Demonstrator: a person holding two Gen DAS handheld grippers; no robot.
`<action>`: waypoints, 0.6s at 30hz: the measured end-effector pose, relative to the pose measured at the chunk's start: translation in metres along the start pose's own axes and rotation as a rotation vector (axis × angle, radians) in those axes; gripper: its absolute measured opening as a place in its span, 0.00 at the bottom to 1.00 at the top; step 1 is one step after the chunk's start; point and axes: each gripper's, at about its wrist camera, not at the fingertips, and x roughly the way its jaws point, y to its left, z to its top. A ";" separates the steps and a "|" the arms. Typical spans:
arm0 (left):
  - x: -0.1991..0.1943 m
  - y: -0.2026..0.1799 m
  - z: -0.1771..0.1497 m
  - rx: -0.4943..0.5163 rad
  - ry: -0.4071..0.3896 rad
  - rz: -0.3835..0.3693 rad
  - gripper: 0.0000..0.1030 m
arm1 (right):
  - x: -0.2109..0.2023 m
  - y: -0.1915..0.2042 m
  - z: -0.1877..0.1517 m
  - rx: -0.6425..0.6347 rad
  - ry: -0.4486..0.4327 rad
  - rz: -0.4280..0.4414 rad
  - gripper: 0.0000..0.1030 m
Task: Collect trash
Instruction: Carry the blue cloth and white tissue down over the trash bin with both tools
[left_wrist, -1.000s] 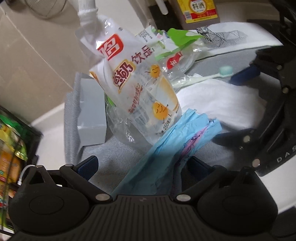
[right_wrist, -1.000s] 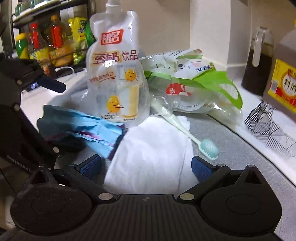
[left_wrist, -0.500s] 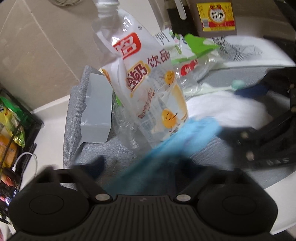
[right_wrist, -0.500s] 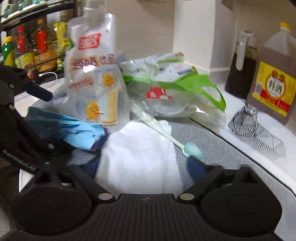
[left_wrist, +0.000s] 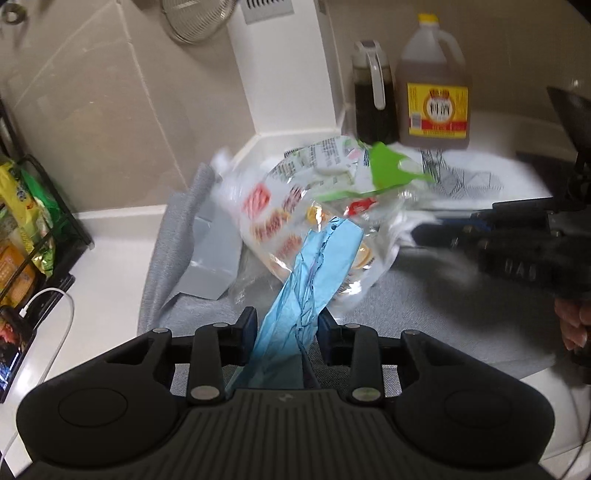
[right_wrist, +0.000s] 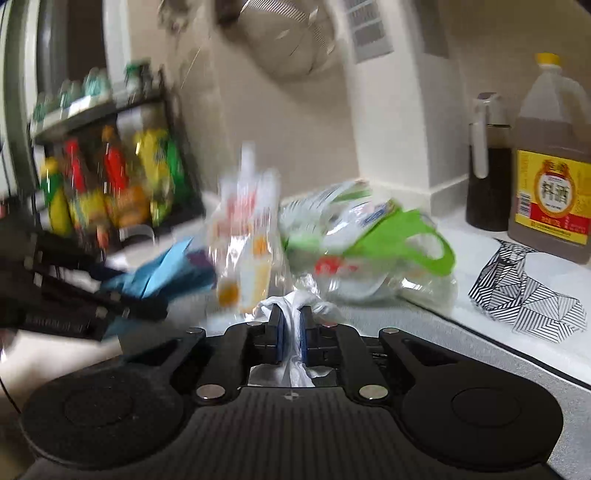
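My left gripper (left_wrist: 286, 321) is shut on a crumpled blue wrapper (left_wrist: 314, 273) and holds it above the grey mat (left_wrist: 424, 306). My right gripper (right_wrist: 291, 317) is shut on a white tissue (right_wrist: 293, 332). Behind them lies a clear drink pouch (left_wrist: 280, 229) with red and orange print, blurred in both views (right_wrist: 247, 243). A clear plastic bag with green handles (right_wrist: 388, 243) lies next to the pouch. The right gripper shows at the right edge of the left wrist view (left_wrist: 517, 243), and the left gripper with the blue wrapper shows at the left of the right wrist view (right_wrist: 85, 295).
A large jug with a yellow label (left_wrist: 434, 88) and a dark bottle (left_wrist: 373, 96) stand at the back wall. A black-and-white patterned wrapper (right_wrist: 524, 288) lies on the white counter. A rack of bottles and packets (right_wrist: 110, 184) stands at the left. A grey box (left_wrist: 210, 258) lies on the mat.
Both grippers have shut, the left on the blue wrapper and the right on the white tissue, and both have lifted away from the mat. The drink pouch has tipped over.
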 end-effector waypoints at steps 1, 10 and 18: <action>-0.005 0.002 0.000 -0.014 -0.007 0.000 0.37 | -0.004 -0.004 0.003 0.027 -0.025 0.001 0.09; -0.037 0.018 -0.009 -0.108 -0.046 0.009 0.37 | -0.044 -0.034 0.020 0.154 -0.330 -0.054 0.09; -0.089 0.022 -0.066 -0.208 -0.042 0.012 0.37 | -0.049 -0.038 0.021 0.167 -0.378 -0.037 0.09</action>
